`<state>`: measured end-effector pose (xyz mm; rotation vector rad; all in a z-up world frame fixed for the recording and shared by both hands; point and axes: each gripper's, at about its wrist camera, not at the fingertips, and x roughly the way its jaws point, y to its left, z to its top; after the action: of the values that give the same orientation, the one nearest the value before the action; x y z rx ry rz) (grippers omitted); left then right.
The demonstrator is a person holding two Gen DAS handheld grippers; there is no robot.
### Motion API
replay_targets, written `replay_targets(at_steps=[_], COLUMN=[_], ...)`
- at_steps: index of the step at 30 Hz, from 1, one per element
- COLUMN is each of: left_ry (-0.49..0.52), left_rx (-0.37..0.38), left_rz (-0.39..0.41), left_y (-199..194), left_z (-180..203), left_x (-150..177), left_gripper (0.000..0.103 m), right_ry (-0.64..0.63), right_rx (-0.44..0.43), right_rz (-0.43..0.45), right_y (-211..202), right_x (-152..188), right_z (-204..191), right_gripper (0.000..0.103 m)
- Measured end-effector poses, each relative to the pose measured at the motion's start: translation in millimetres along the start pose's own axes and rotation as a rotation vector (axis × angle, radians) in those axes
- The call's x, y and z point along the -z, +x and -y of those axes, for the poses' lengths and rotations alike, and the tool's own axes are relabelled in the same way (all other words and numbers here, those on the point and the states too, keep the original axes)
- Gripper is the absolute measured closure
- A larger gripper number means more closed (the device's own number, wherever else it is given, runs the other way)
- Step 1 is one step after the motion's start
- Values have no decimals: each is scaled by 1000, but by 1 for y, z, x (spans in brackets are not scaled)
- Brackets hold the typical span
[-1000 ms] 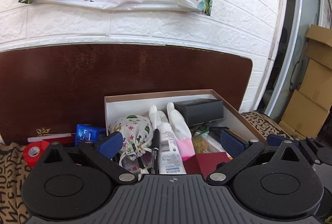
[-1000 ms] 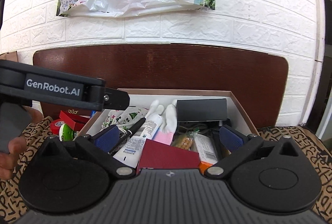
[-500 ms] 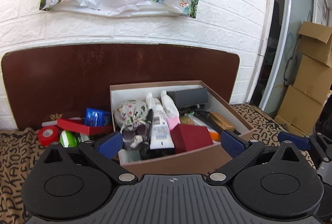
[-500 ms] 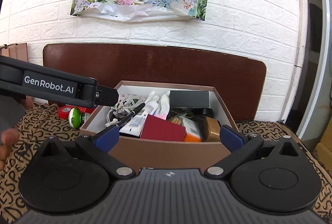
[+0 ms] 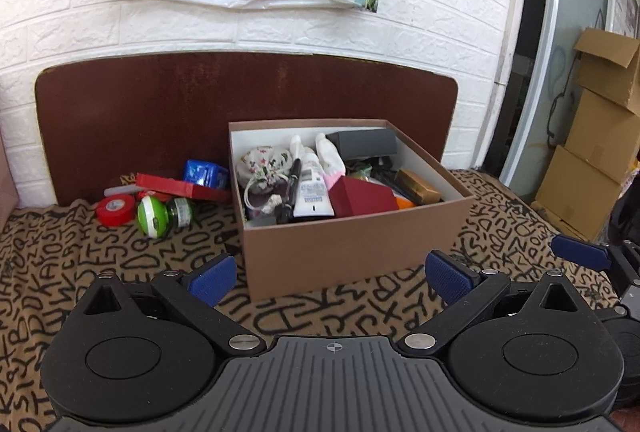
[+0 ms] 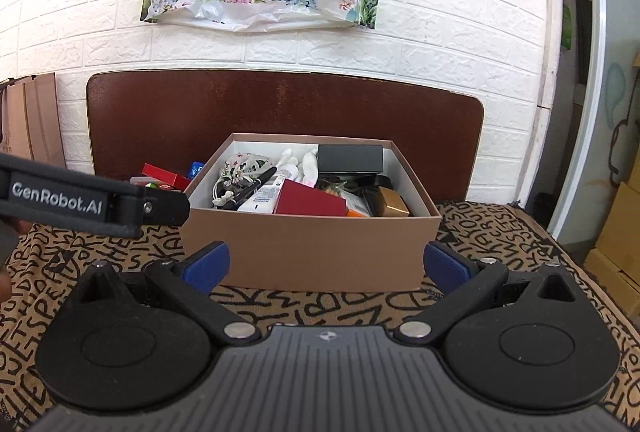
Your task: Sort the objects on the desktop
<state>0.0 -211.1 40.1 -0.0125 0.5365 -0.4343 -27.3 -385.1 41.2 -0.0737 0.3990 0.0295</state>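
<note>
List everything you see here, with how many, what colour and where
cardboard box: 1, brown, centre of cloth
dark red box: 1, in box, front
white tube: 1, in box
black pen: 1, in box
floral pouch: 1, white, box's left
black case: 1, box's back
gold box: 1, box's right
tape roll: 1, red, left of box
green ball: 1, beside tape
blue pack: 1, by the board
lettered cloth: 1, tan and black, underneath
left gripper: open, empty
right gripper: open, empty
</note>
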Motion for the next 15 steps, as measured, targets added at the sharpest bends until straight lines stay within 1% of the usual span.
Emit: replay_targets(at_steps=[6,12,15], left_ry=[9,-13,-9], left_rx=[4,24,3], left_rz=[-19,-30,-18], left_y=[-9,-14,-17], left_z=[6,6,8], left_x=[10,15,16], left_gripper=[0,0,0], right_ry=[11,20,26], right_rx=[11,16,19], right_rz=[-2,-4,-5], right_y=[-13,-21,-22], right_x=[6,11,12], right_z=[0,-2,-2], right_gripper=[0,0,0])
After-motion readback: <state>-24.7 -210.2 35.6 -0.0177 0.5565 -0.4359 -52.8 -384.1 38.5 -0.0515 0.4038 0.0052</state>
